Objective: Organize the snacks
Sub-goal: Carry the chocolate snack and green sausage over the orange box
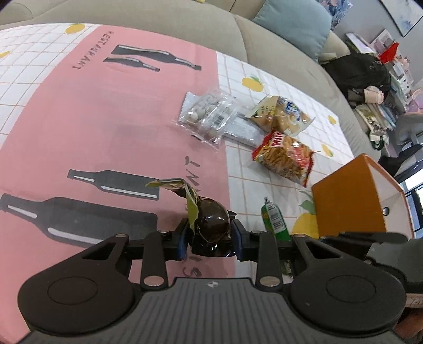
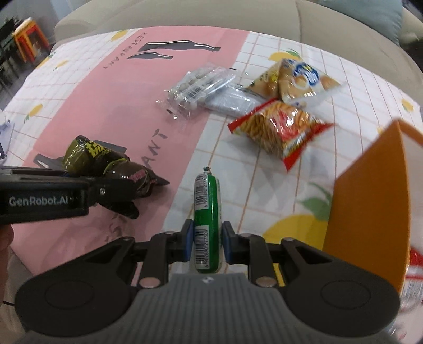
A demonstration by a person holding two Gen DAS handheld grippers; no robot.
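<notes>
My left gripper [image 1: 210, 235] is shut on a dark brown snack packet with a yellow-green label [image 1: 211, 222] and holds it above the pink cloth; the packet also shows in the right wrist view [image 2: 105, 161]. My right gripper [image 2: 205, 242] is shut on a green sausage stick with barcodes [image 2: 206, 211], which also shows in the left wrist view [image 1: 275, 219]. An orange box [image 2: 370, 211] stands open at the right, close to the right gripper. On the table lie a red chip bag [image 2: 280, 127], a tan snack bag [image 2: 296, 79], a clear bag of pale balls [image 2: 195, 87] and a silver packet [image 2: 230, 102].
The table carries a pink and white checked cloth [image 1: 79, 119] with bottle prints. A beige sofa [image 1: 185, 23] with a blue cushion [image 1: 296, 23] runs behind it. Cluttered shelves and a chair [image 1: 383, 92] stand at the far right.
</notes>
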